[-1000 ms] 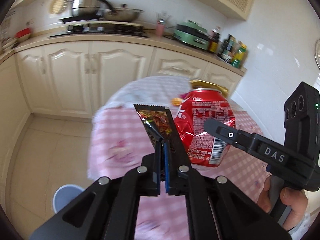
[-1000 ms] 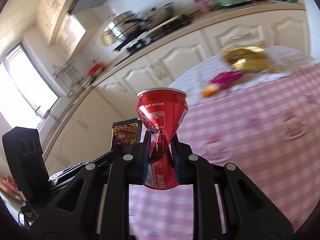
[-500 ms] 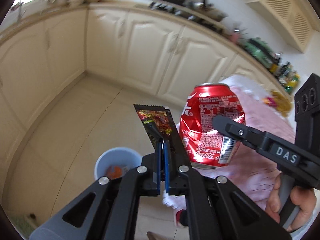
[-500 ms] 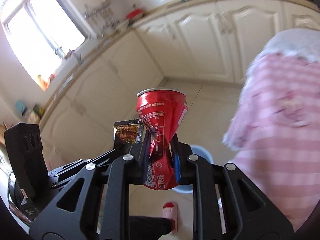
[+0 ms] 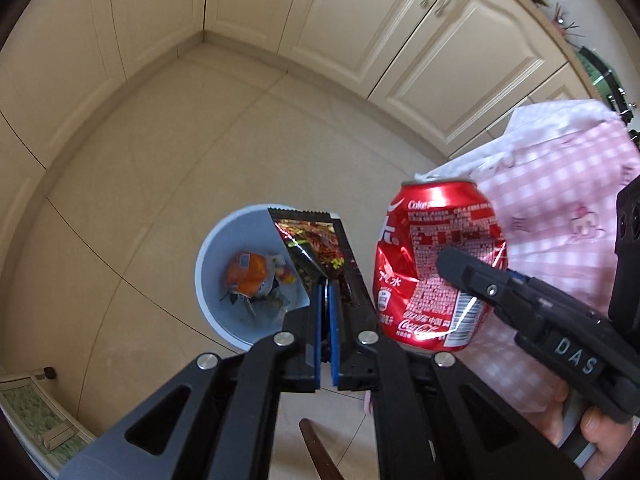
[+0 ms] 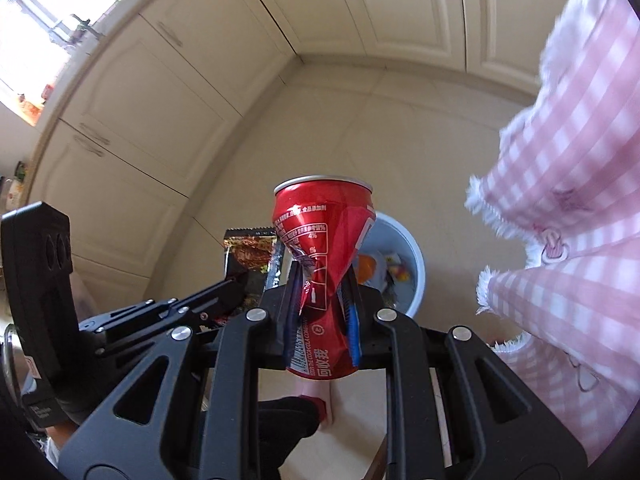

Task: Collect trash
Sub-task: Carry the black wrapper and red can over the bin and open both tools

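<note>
My left gripper (image 5: 328, 292) is shut on a dark snack wrapper (image 5: 316, 240) that sticks up between its pads, right above a pale blue trash bin (image 5: 218, 240) on the floor. The bin holds an orange packet (image 5: 246, 272) and other scraps. My right gripper (image 6: 322, 284) is shut on a dented red cola can (image 6: 324, 224), squeezed in at its waist. In the left wrist view the cola can (image 5: 432, 256) hangs just right of the wrapper. The right wrist view shows the bin (image 6: 412, 264) behind the can and the wrapper (image 6: 252, 252) to its left.
Cream cabinet doors (image 5: 400, 32) ring the tiled floor (image 5: 160, 152). A pink checked tablecloth (image 5: 560, 200) hangs at the right, close to the can. A person's hand (image 5: 600, 428) grips the right tool. A foot in a sock (image 6: 316, 400) stands below the grippers.
Both grippers swung away from the table and dropped toward the floor. The bin, earlier at the lower edge, now lies directly under the wrapper. Both grips are unchanged.
</note>
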`<state>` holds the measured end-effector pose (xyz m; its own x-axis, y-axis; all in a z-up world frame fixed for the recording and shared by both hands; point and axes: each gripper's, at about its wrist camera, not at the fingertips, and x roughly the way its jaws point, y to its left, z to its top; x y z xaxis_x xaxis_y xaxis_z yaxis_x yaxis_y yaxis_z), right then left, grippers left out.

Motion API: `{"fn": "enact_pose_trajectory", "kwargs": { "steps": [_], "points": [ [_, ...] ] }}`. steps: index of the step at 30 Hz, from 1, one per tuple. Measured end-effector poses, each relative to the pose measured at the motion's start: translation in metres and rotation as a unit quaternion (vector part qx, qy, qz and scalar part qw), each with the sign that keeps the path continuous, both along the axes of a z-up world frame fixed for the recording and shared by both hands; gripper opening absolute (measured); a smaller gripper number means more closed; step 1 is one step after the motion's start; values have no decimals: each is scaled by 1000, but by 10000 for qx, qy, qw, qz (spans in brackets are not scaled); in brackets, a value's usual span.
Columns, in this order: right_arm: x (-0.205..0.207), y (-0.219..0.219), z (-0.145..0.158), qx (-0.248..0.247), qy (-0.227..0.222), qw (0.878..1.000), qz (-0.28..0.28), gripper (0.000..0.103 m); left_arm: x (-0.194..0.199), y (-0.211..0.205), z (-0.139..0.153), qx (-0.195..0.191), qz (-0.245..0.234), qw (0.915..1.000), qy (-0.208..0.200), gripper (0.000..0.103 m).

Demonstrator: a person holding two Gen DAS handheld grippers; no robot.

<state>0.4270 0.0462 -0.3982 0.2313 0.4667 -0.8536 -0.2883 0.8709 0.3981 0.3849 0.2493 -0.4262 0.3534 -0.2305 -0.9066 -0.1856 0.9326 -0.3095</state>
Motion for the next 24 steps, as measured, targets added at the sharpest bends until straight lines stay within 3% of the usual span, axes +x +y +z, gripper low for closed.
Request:
{"fn": "enact_pose_trajectory", "kwargs": {
  "steps": [5,7,10,24],
  "points": [
    [9,-2,-27,-114,175,9997,-83,20,15,2,-18,-25,8,10000,93,7],
    [11,-3,-34,-141,229,9996,-112,20,20,0,-20,-88,34,9999,132,30],
    [11,-5,-42,-156,302,9993,-123,20,21,2,-21,56,85,9999,90,40],
    [10,26,-75,-292,650,9975,33,20,-5,35,-45,-12,588,9971,480,42]
  ]
}}
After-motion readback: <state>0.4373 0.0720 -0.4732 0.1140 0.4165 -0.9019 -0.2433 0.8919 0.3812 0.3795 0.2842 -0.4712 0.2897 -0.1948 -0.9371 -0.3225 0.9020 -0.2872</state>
